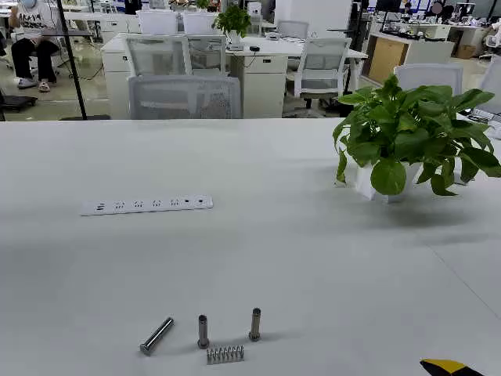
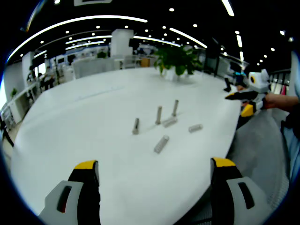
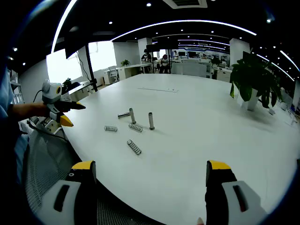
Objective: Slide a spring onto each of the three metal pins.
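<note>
Left gripper view has my left tongs point(image 2: 154, 164) spread wide and empty, right tongs point(image 3: 150, 165) likewise. Ahead of both, on the tabletop point(image 2: 93, 117), stand two pins point(image 2: 159, 115), a third pin point(image 2: 136, 125) seemingly lying, three springs point(image 2: 161, 144) loose beside them.

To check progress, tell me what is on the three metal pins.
Nothing: the lying pin and both upright pins are bare. Three springs lie loose on the table beside them. Only the pins' bases against the table are hidden.

I'm seeing a power strip point(image 1: 147, 205) lying left of centre, a potted plant point(image 1: 411, 133) sitting upper right, mesh chairs point(image 1: 185, 96) standing up top.
</note>
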A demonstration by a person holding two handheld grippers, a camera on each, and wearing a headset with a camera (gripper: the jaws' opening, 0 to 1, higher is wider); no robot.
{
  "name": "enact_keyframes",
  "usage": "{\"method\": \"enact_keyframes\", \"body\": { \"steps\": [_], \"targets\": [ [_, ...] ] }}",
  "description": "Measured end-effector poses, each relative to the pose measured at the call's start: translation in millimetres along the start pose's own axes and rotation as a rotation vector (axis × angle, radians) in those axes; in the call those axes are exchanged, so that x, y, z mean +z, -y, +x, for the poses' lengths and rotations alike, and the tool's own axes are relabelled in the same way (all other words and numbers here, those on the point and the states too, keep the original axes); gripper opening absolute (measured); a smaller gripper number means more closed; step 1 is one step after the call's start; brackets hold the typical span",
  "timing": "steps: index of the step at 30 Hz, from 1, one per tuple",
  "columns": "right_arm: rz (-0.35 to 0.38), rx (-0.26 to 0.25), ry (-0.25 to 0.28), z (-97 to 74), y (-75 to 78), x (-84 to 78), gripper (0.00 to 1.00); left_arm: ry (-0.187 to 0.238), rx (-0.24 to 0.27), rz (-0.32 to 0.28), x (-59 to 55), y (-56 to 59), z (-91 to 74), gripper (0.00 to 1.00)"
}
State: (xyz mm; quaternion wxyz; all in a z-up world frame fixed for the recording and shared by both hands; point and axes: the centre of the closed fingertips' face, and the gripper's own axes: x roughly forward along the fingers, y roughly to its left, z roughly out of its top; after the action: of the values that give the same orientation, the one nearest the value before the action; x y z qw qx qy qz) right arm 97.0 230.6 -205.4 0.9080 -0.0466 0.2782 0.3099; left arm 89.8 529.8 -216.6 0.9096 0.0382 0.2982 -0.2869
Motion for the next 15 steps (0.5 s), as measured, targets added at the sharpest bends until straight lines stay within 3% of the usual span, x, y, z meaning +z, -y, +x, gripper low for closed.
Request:
{"method": "enact_keyframes", "body": {
  "steps": [15],
  "targets": [
    [-0.004,0.0,0.0,0.7,1.6,-0.8,0.99,0.003,0.002,-0.004,3.0,0.9,1.1,1.0]
  ]
}}
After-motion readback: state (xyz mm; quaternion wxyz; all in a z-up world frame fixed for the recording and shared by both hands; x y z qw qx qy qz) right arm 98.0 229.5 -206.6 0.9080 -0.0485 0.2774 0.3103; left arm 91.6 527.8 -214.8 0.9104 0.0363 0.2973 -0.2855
